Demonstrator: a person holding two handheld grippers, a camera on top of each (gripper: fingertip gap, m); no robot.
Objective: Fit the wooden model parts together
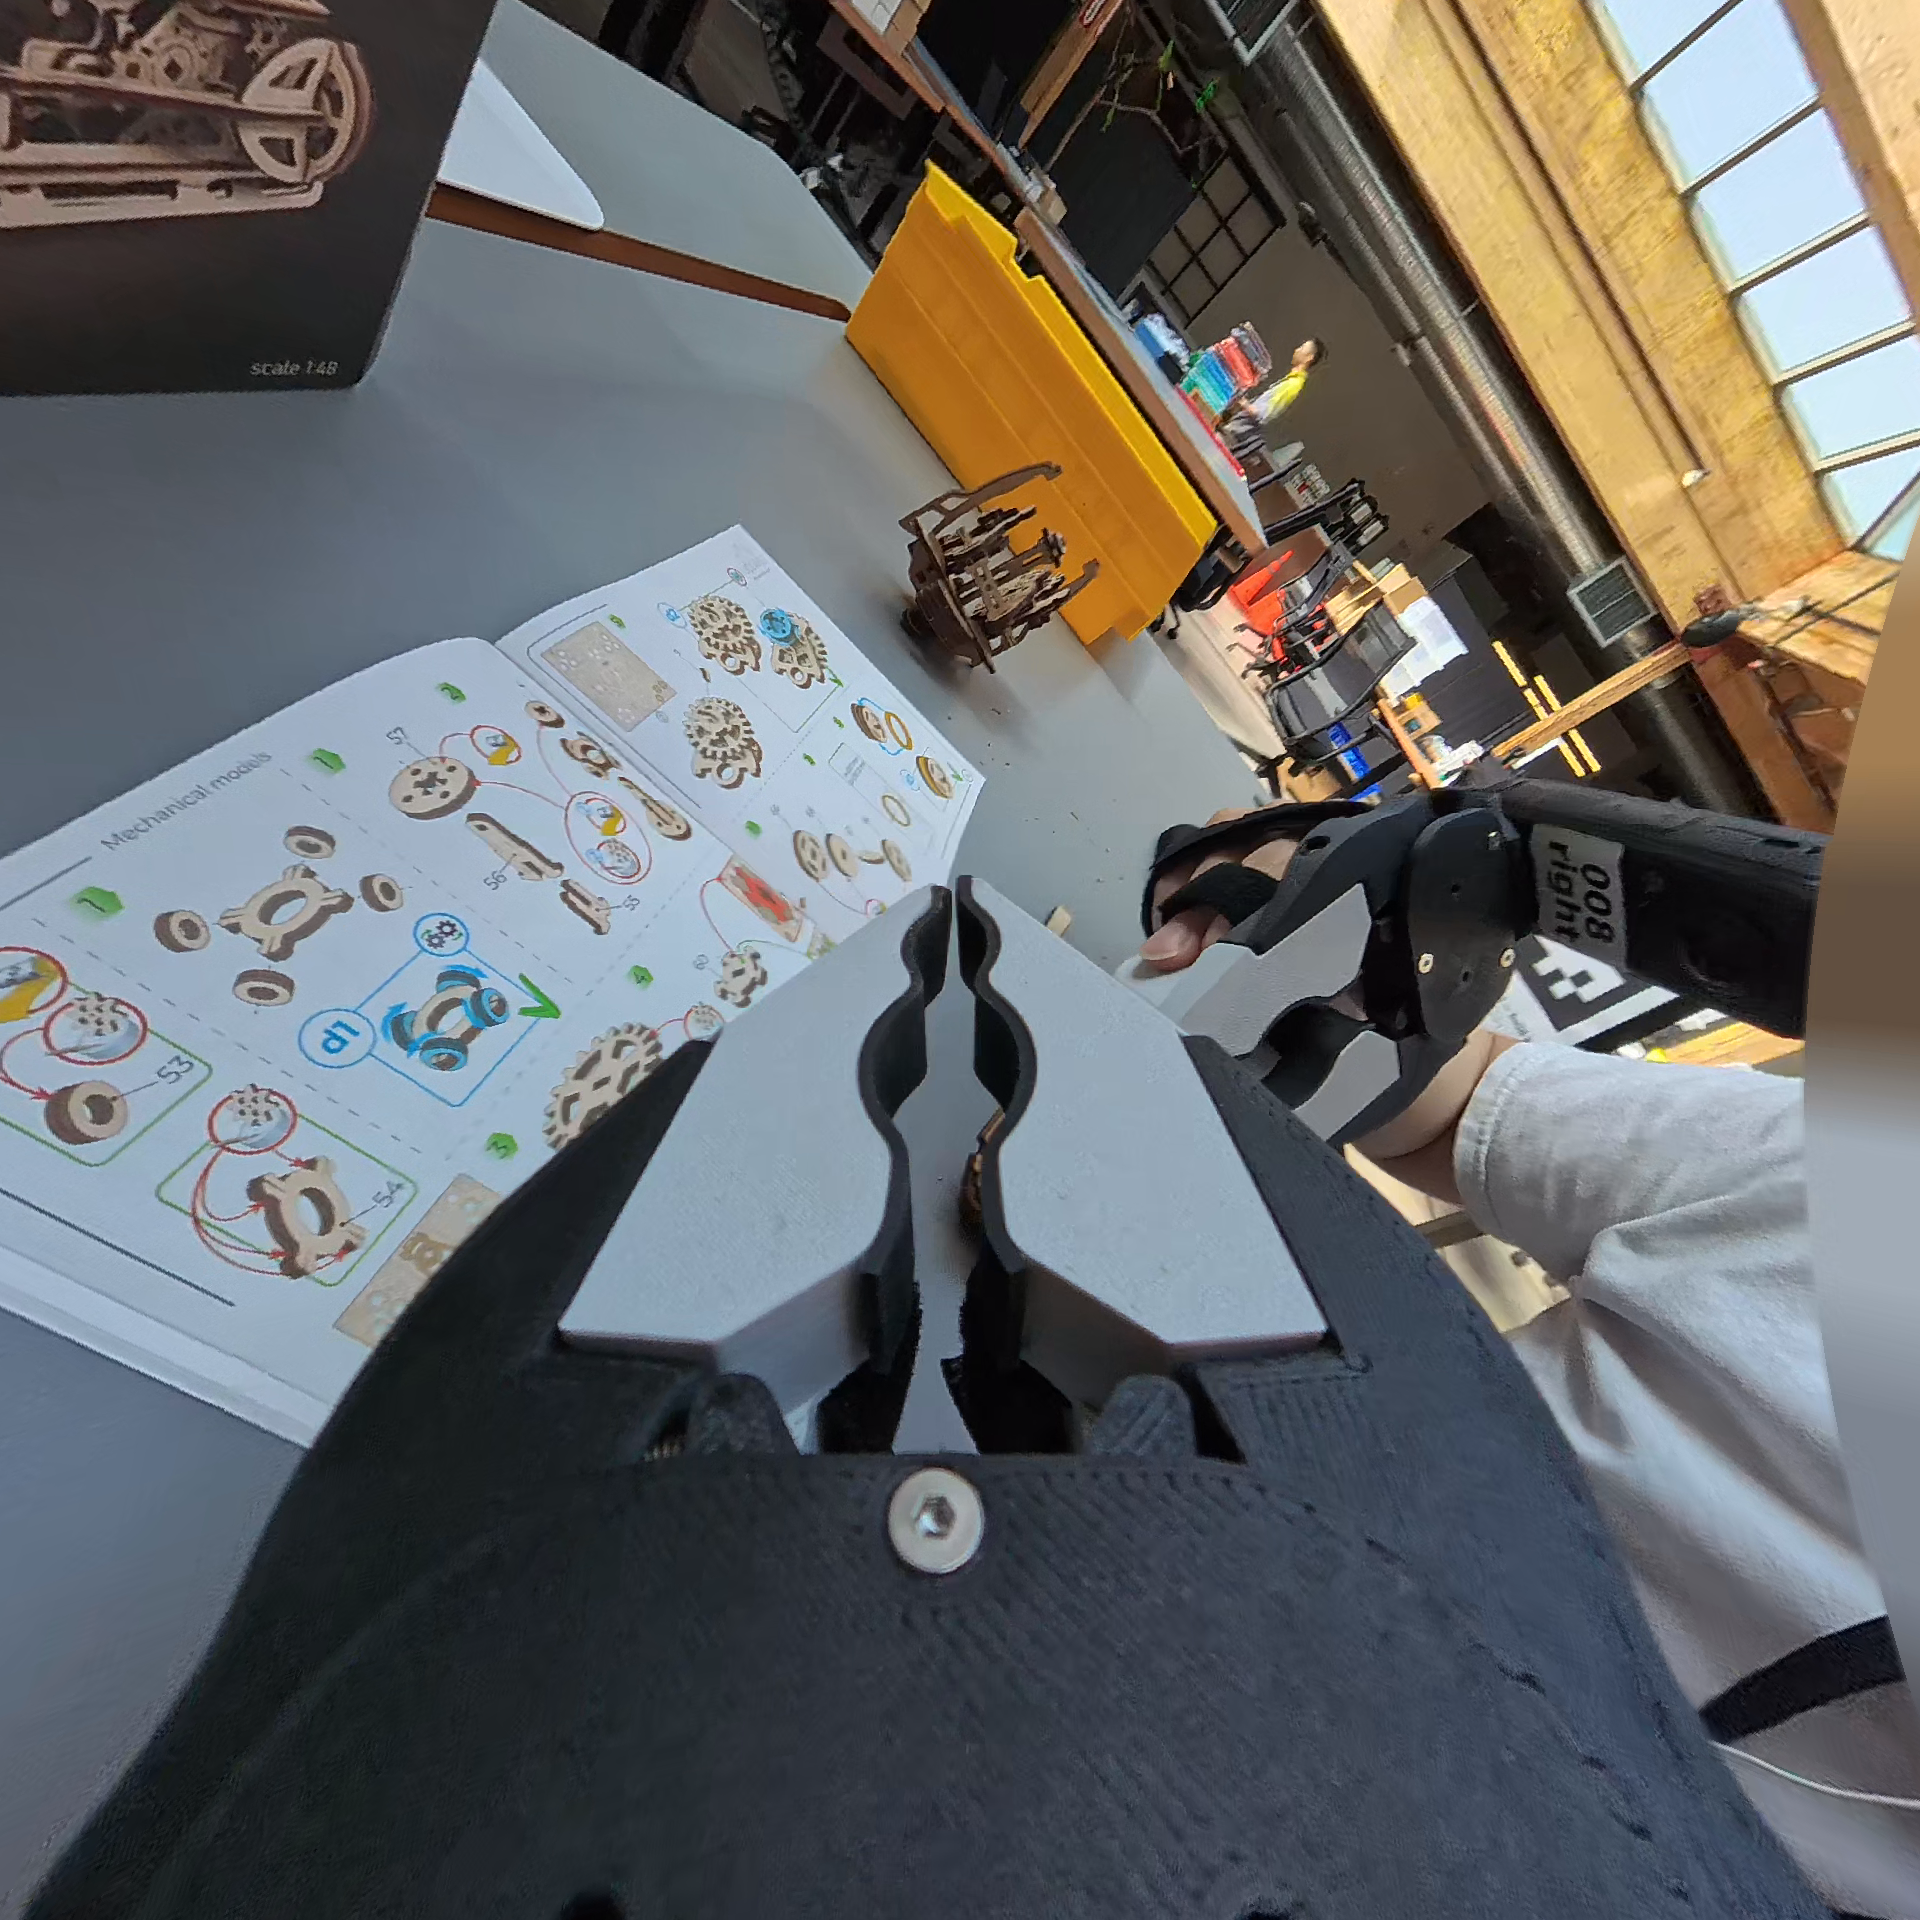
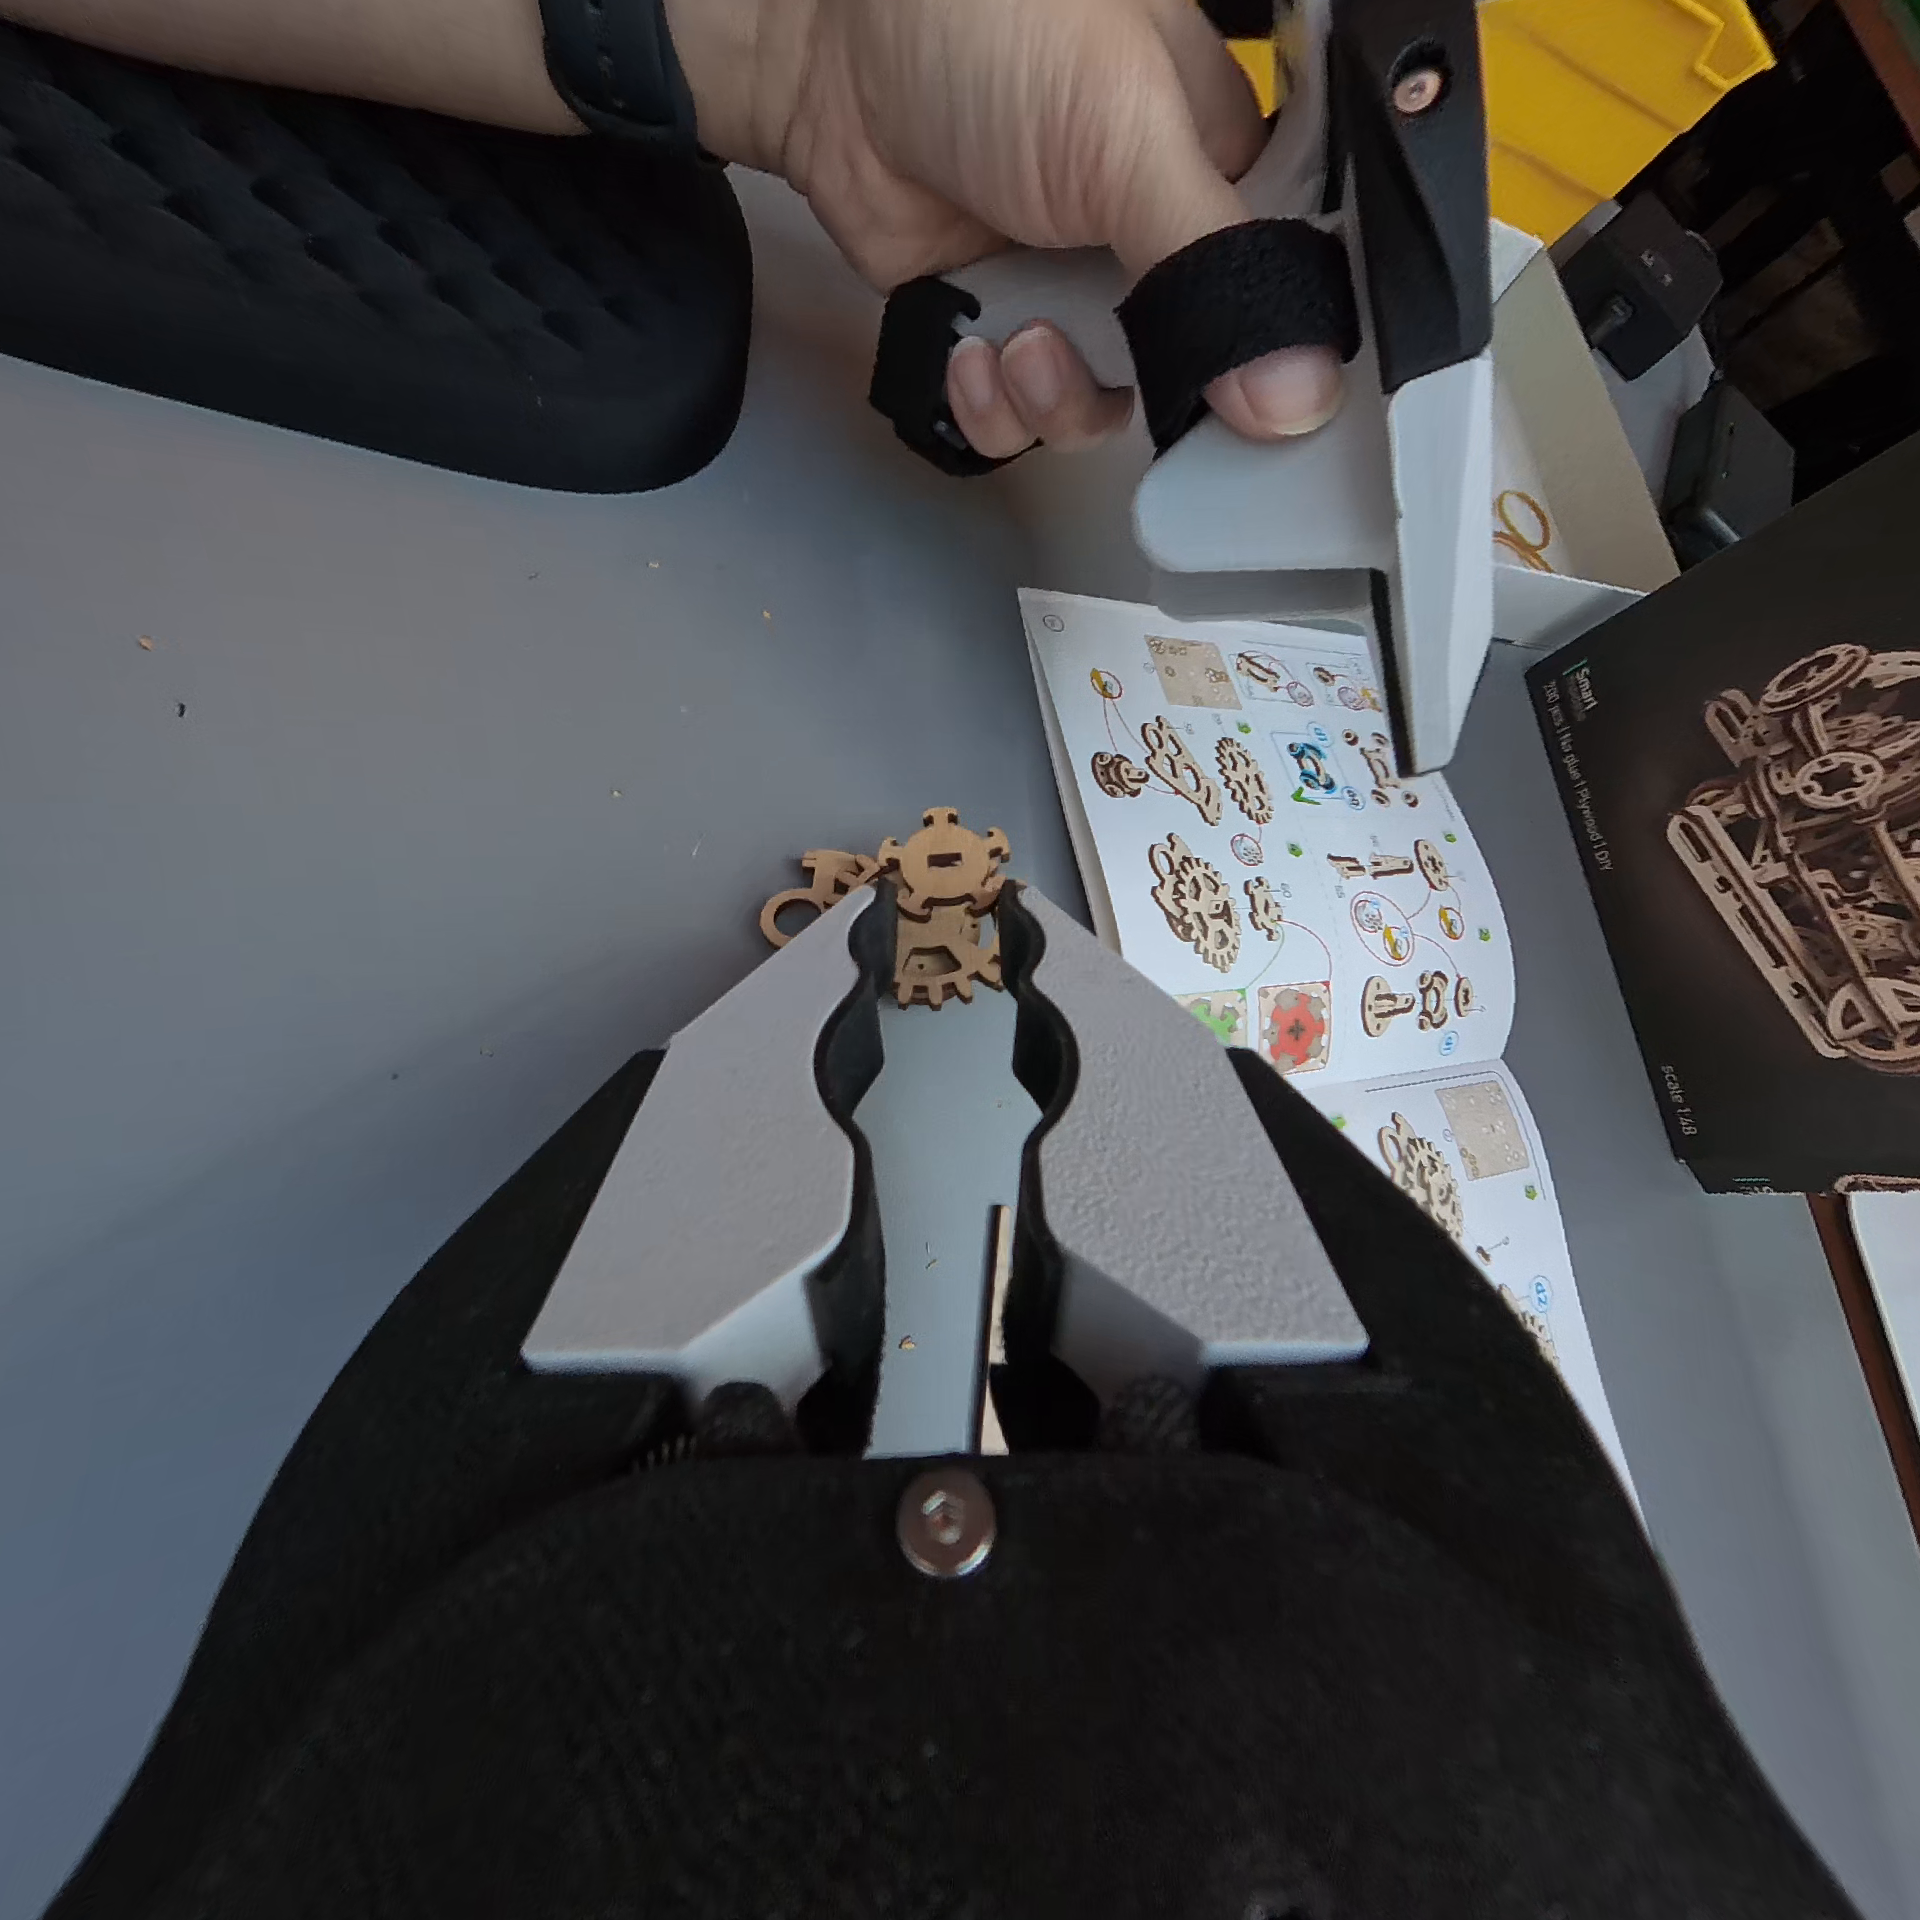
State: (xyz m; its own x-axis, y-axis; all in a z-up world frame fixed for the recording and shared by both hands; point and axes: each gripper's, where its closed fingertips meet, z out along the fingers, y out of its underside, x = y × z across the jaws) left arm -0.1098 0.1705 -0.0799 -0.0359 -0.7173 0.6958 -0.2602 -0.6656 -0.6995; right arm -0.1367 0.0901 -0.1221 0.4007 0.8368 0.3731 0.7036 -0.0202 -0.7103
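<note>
While right gripper point(image 2: 940, 914) fingers pinch wooden gear assembly point(image 2: 943, 914), left gripper point(image 1: 954, 904) fingers press nearly together.

Behind each gripper point(image 1: 953, 904) point(image 2: 940, 904), grey wedge fingers point(image 2: 717, 1174) with wavy black pads are being carried by a textured black body with one silver screw point(image 2: 945, 1527). Black finger straps point(image 2: 1236, 286), a black wristband point(image 2: 613, 68) and a white sleeve point(image 1: 1642, 1226) are being worn.

Right tool point(image 2: 940, 914) clamped on wooden gear assembly point(image 2: 943, 914) over grey table point(image 2: 416, 831); instruction booklet point(image 2: 1299, 883) right.
</note>
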